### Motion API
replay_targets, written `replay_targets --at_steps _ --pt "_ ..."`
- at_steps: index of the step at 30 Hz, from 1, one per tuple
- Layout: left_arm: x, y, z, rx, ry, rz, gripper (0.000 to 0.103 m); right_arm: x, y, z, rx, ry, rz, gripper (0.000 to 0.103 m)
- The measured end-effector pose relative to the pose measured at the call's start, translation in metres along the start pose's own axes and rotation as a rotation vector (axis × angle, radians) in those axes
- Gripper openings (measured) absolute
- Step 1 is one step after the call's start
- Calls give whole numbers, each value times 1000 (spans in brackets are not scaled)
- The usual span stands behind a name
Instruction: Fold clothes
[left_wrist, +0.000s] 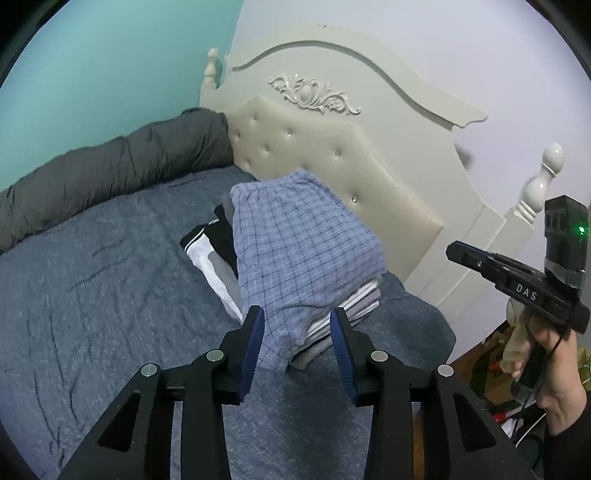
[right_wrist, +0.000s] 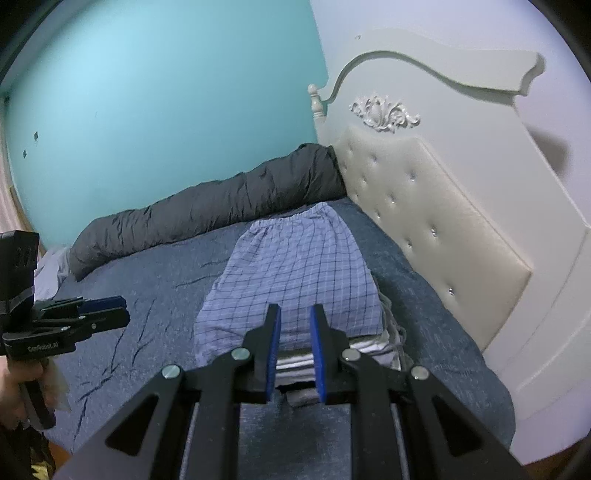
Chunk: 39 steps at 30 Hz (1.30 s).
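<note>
Folded blue checked shorts (left_wrist: 299, 243) lie on top of a pile of folded clothes (left_wrist: 354, 302) on the bed, by the headboard. The shorts also show in the right wrist view (right_wrist: 295, 273), with striped and grey layers of the pile (right_wrist: 295, 365) under them. My left gripper (left_wrist: 297, 317) is open and empty, just short of the shorts' near edge. My right gripper (right_wrist: 293, 314) is open and empty, above the near end of the pile. The left gripper's fingers (right_wrist: 99, 306) show at the left of the right wrist view, apart from the pile.
The bed has a dark blue sheet (left_wrist: 92, 295). A rolled grey duvet (left_wrist: 110, 166) lies along the teal wall. A cream tufted headboard (left_wrist: 332, 147) stands behind the pile. The bed's edge and cluttered floor (left_wrist: 491, 362) are at the right.
</note>
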<state>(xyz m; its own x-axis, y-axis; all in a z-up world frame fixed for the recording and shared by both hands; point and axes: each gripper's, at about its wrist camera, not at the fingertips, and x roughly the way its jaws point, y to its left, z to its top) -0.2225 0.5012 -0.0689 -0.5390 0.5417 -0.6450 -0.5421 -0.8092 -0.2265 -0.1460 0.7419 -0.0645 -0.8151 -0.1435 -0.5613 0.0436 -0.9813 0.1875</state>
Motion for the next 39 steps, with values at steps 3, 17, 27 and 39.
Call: replay_targets --at_steps 3,17,27,39 --pt "-9 -4 -2 15 -6 -15 47 -15 6 -3 26 -13 -13 15" --pt "-49 -11 -27 66 -36 -8 48 -78 43 -29 55 -76 -89 15" --pt "-101 -28 -48 93 -102 -15 60 -124 60 -67 114 -105 -128 19" --pt "-148 -46 -88 148 -149 -18 76 -176 84 -118 139 -128 -216 42"
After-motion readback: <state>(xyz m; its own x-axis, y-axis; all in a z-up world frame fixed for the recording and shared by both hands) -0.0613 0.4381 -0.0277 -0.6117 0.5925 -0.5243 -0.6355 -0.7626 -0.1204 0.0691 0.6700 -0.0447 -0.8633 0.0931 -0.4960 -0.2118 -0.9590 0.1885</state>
